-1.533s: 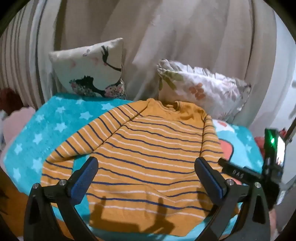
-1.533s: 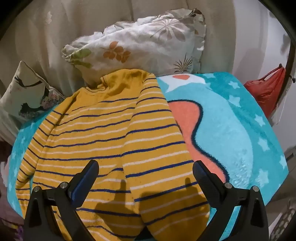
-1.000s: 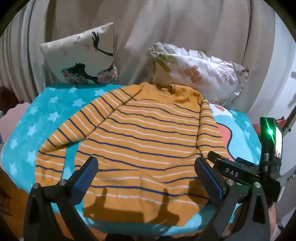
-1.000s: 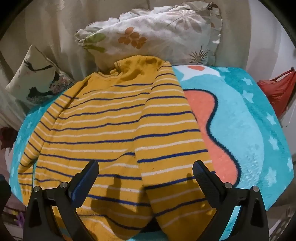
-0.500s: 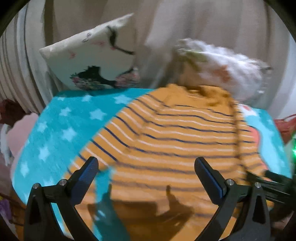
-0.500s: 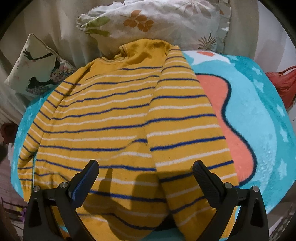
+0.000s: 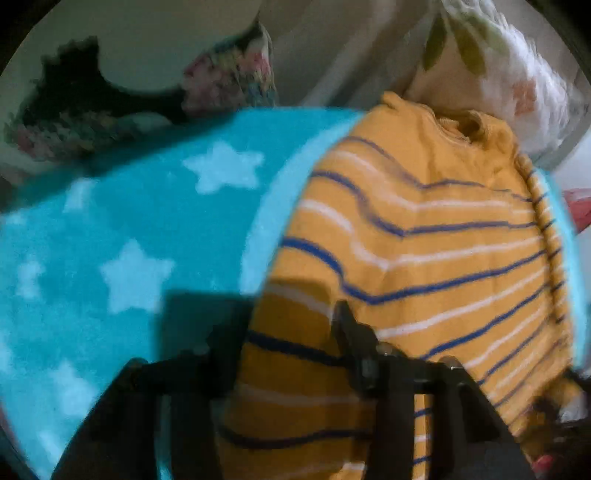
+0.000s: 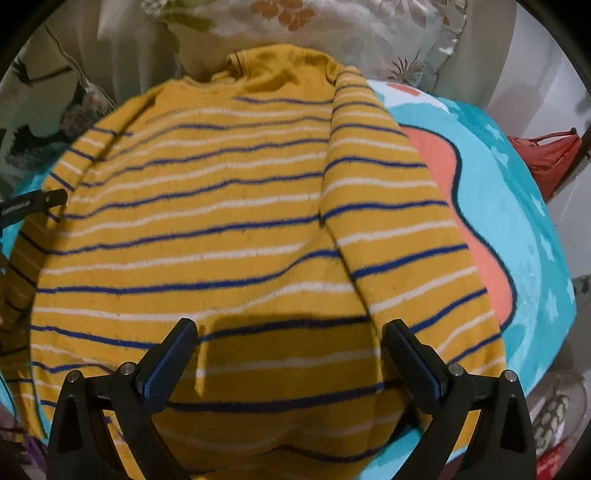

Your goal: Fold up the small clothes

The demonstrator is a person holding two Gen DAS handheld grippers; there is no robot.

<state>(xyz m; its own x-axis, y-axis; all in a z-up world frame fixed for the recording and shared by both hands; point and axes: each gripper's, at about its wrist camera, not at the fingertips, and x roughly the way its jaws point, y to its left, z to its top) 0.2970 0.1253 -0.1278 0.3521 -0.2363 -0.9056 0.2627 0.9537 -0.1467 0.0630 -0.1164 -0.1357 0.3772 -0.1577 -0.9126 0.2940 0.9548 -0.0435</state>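
Note:
A small yellow sweater [image 8: 221, 221] with blue and white stripes lies spread on a turquoise star blanket [image 7: 129, 229], neck toward the pillows. Its right sleeve [image 8: 391, 221] is folded down along the body. My left gripper [image 7: 288, 325] is down at the sweater's left sleeve [image 7: 295, 354], jaws drawn in around the cloth; the view is blurred. My right gripper [image 8: 291, 343] is open and empty, just above the sweater's lower hem area. The left gripper's tip [image 8: 33, 203] shows at the left edge of the right wrist view.
A floral pillow [image 8: 332, 29] and a bird-print pillow [image 7: 129, 74] stand at the back against a curtain. A red bag [image 8: 546, 158] hangs at the right. The blanket has an orange patch [image 8: 461, 206] right of the sweater.
My left gripper has dropped down and left onto the left sleeve and narrowed its jaws on it. My right gripper has moved closer over the sweater's lower part, still open.

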